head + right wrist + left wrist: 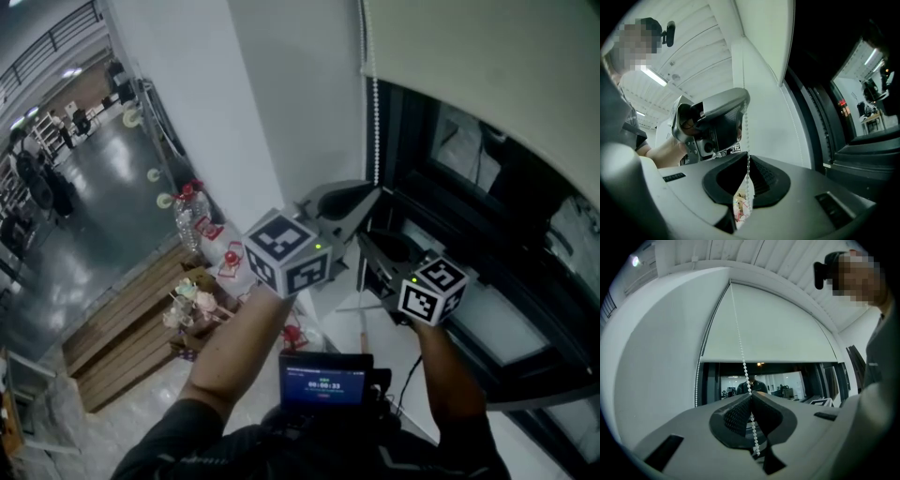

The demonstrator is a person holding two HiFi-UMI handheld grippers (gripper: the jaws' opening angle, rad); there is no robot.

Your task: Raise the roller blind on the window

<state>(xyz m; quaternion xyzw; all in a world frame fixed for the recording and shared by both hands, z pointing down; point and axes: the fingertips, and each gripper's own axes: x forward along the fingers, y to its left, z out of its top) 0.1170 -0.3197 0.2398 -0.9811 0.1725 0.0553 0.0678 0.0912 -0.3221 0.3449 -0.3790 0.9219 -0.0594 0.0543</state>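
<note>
Your left claw (751, 397) is closed on the white bead chain (740, 348): the two ribbed pads meet with the beads pinched in the seam between them, and the chain runs straight up from there to the top left corner of the roller blind (768, 329). Your right claw (746, 157) is also clamped on that same chain, with a short loose end hanging down through the notch behind its pads. In the right gripper view your left claw sits just above the right one on the same strand. In the head view both claws reach out side by side towards the window (487, 234), left claw (371, 193) higher, right claw (367, 240) just below it. The blind covers the upper part of the window, its bottom edge level, with dark glass bare beneath it. The chain hangs beside the white wall (281, 112).
</note>
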